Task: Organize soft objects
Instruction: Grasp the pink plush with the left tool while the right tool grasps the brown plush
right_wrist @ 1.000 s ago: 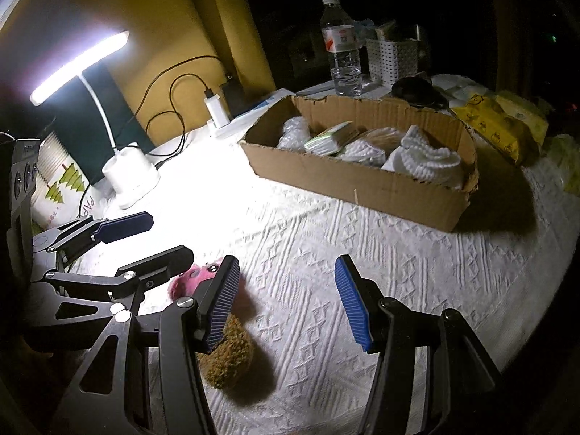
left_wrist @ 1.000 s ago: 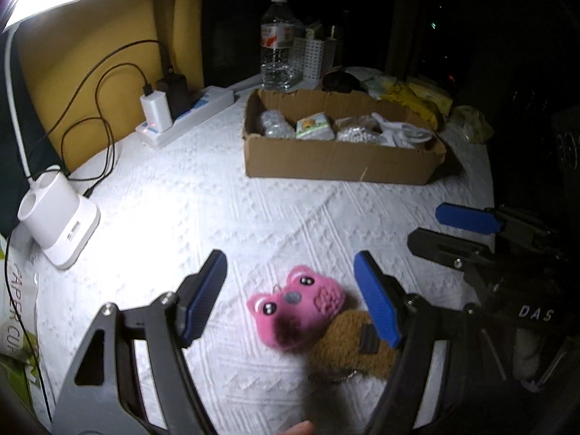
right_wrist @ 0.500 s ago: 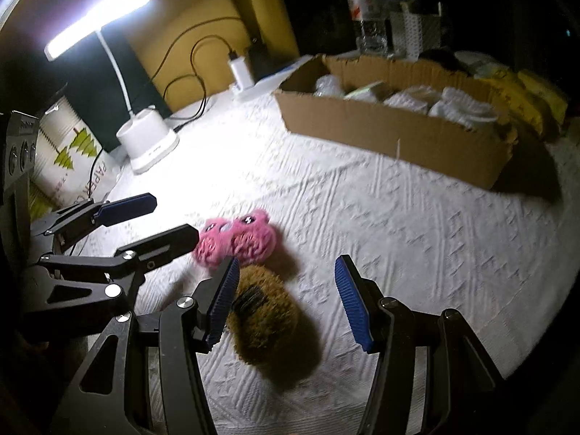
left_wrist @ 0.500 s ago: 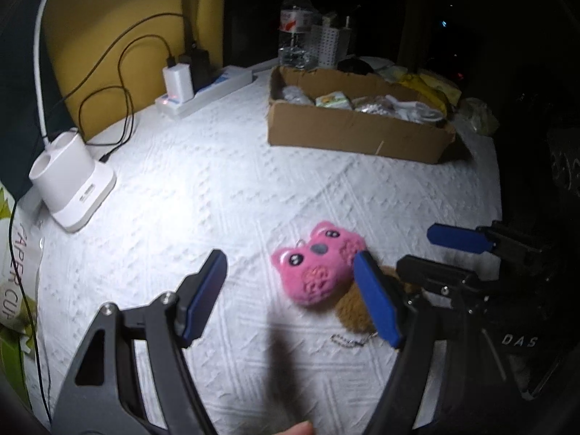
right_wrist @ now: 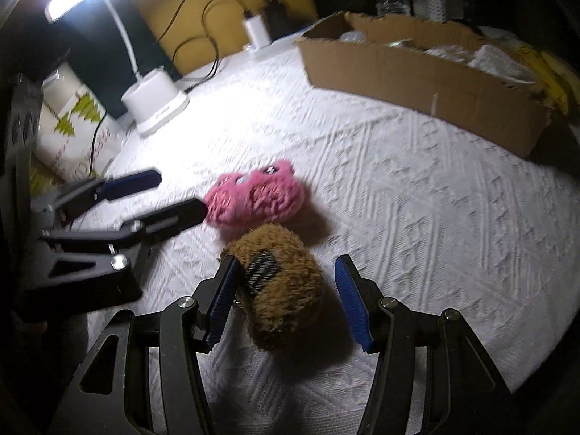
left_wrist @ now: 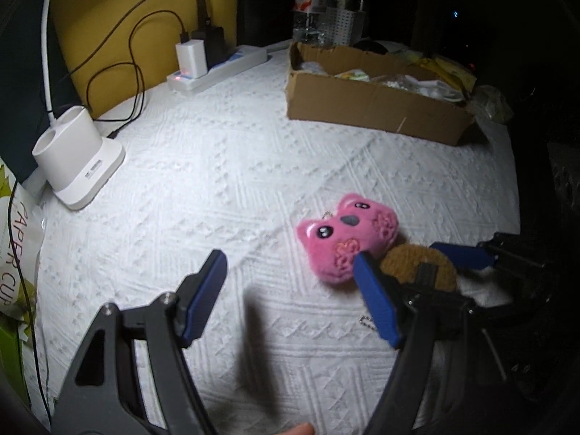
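Note:
A pink plush cat (left_wrist: 349, 233) lies on the white textured cloth, touching a brown fuzzy plush (left_wrist: 417, 266) on its near right. In the right wrist view the brown plush (right_wrist: 282, 282) lies between the open jaws of my right gripper (right_wrist: 286, 299), with the pink plush (right_wrist: 259, 197) just beyond. My left gripper (left_wrist: 290, 301) is open and empty; its right finger sits just in front of the pink plush. It shows at the left of the right wrist view (right_wrist: 159, 195). The right gripper (left_wrist: 467, 257) shows beside the brown plush in the left wrist view.
A cardboard box (left_wrist: 377, 103) with several soft items stands at the back right. A white lamp base (left_wrist: 78, 152), power strip (left_wrist: 217, 67) with cables and a water bottle (left_wrist: 308, 3) stand at the back. A paper bag (right_wrist: 69, 130) is at left.
Both grippers have pulled back and lowered. The brown plush now lies between the right gripper's jaws. The left gripper has shifted left of the pink plush. Both stay open.

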{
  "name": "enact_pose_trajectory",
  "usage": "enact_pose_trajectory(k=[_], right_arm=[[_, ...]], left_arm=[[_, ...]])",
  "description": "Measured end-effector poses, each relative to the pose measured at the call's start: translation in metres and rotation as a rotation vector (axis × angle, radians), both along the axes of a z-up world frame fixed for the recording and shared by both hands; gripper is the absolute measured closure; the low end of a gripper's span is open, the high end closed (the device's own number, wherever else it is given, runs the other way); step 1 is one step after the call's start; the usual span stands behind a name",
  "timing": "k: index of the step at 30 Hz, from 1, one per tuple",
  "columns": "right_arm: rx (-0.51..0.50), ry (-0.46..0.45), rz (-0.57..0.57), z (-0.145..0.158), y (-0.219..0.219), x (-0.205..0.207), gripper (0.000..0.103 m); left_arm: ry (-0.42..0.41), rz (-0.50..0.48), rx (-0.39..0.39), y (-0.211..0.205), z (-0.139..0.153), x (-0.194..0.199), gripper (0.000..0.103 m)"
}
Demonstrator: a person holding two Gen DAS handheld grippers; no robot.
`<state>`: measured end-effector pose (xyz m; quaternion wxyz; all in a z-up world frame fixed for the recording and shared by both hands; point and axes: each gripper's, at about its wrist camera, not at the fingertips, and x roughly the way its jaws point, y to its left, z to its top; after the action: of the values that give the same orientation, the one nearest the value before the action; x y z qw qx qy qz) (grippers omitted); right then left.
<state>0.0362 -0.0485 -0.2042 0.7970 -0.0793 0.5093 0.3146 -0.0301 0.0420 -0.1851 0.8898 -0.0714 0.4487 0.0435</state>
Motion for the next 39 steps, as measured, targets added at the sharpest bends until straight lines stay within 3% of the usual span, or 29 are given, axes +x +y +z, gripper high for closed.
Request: enact_pose_trajectory(k=[3,6,13,23,32,33,35,39], right_arm=[[0.012,-0.002,0.009,0.001,-0.002,0.001,0.059],[0.011,-0.022,0.016,0.005,-0.006,0.003,0.064],[-0.012,-0.085,-0.037,0.012,-0.028,0.014,0.065],[0.026,-0.093,-0.139,0.022,-0.07,0.045,0.065],[0.029,-0.081,-0.156,0.019,-0.082,0.057,0.065],[0.029,-0.082,-0.158,0.02,-0.082,0.057,0.065],[0.031,-0.081,-0.164,0.02,-0.083,0.058,0.065],[0.038,-0.083,-0.167,0.023,-0.088,0.058,0.065]], left_arm=[[0.003,-0.01,0.008,-0.002,0.0,0.004,0.029],[0.008,-0.022,0.008,-0.006,0.0,0.01,0.029],[0.02,-0.051,-0.007,-0.019,-0.004,0.028,0.029],[0.069,-0.095,-0.028,-0.033,-0.019,0.051,0.029],[0.075,-0.145,-0.01,-0.051,-0.027,0.061,0.031],[0.072,-0.157,-0.001,-0.054,-0.027,0.061,0.034],[0.071,-0.159,0.021,-0.057,-0.027,0.061,0.053],[0.066,-0.167,0.013,-0.058,-0.024,0.062,0.06]])
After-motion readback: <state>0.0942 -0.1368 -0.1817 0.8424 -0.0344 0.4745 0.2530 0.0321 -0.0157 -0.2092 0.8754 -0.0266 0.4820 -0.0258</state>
